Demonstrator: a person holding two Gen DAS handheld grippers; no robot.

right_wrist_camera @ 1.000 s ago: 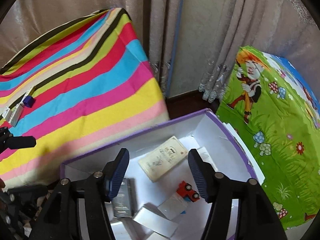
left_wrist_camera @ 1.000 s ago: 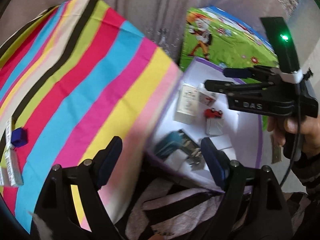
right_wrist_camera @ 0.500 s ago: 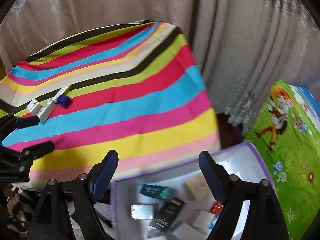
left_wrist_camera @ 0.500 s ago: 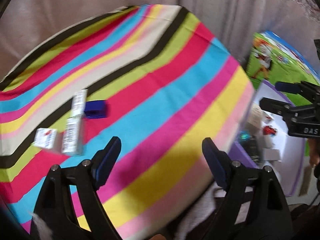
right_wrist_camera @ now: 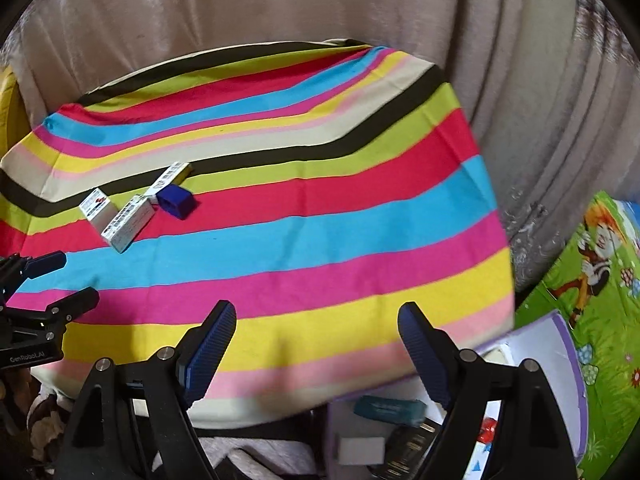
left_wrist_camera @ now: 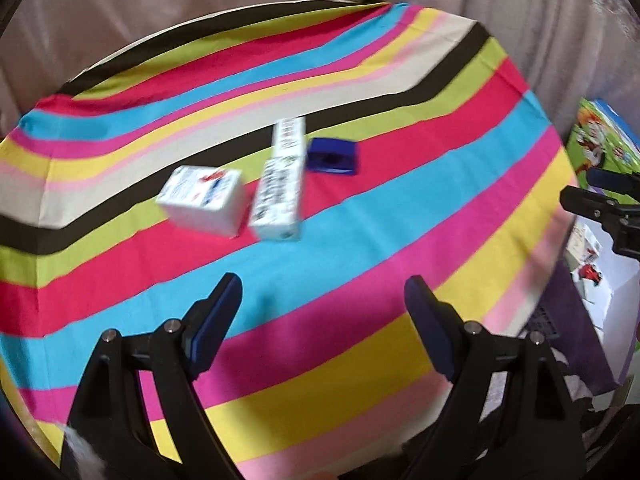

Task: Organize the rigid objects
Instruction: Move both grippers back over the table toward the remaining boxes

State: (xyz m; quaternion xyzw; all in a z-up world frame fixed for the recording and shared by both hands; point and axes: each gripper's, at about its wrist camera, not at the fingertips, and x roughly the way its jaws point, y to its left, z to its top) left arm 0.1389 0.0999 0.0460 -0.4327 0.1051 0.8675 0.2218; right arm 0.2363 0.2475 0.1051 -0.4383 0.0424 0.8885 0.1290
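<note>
Both jaws spread, empty; left gripper (left_wrist_camera: 322,300) nearest the boxes (left_wrist_camera: 276,188) on the striped cloth (left_wrist_camera: 360,248), so straddle one narrow side squarely, then carry to the bin (right_wrist_camera: 560,344).

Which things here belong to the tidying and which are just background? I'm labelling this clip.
Job: small white box, long white box, blue block, purple-edged box holding sorted items.
Background: striped cloth, curtain, cartoon cloth.
</note>
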